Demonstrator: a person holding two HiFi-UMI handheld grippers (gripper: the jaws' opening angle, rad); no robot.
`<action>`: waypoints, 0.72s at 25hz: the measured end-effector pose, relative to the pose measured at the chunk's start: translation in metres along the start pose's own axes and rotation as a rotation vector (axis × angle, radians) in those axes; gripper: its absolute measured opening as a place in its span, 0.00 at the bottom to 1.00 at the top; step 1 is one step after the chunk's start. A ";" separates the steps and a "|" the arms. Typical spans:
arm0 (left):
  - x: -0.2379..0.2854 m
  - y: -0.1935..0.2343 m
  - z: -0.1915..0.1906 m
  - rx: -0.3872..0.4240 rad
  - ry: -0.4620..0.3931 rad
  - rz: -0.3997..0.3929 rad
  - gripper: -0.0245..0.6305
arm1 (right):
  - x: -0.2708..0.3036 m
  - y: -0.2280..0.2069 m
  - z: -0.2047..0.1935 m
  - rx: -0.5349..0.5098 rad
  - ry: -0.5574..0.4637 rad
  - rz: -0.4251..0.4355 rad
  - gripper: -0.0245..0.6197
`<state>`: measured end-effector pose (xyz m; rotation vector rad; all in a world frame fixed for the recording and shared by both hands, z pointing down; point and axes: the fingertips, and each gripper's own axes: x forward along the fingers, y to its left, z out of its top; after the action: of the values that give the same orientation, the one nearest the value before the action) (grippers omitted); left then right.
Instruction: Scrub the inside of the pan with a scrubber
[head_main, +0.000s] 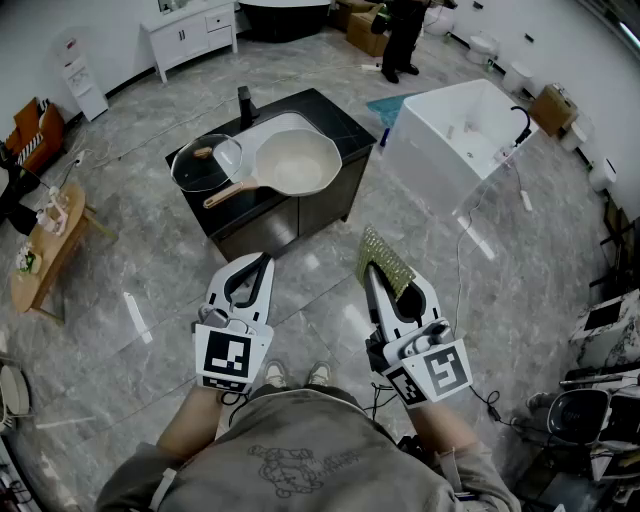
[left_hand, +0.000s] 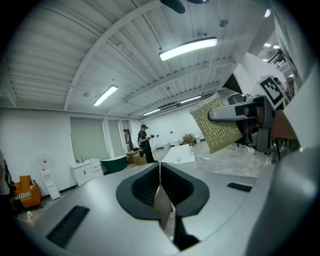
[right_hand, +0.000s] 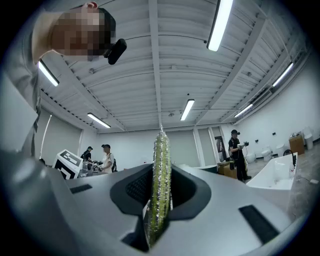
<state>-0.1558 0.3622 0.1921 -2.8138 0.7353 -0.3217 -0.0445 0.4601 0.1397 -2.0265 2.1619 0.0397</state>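
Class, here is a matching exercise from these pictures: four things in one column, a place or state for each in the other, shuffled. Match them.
Things
1 pan
2 glass lid
3 scrubber
4 left gripper

Places or states
A shut, nothing between its jaws
B see-through, at the left end of the dark counter
C clamped in the right gripper
D on the counter, cream inside facing up

Pairs: 1-D, 2-B, 3-C, 4-A
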 end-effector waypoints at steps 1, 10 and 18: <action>0.001 0.000 0.000 0.002 0.002 0.000 0.07 | 0.000 -0.002 0.000 0.002 0.001 -0.001 0.15; 0.010 -0.007 0.000 0.007 0.016 0.013 0.07 | 0.000 -0.014 -0.007 0.008 0.019 0.019 0.15; 0.024 -0.017 -0.002 0.011 0.032 0.026 0.07 | -0.002 -0.030 -0.014 0.024 0.033 0.048 0.15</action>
<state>-0.1281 0.3643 0.2024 -2.7926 0.7745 -0.3664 -0.0161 0.4582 0.1571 -1.9759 2.2201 -0.0129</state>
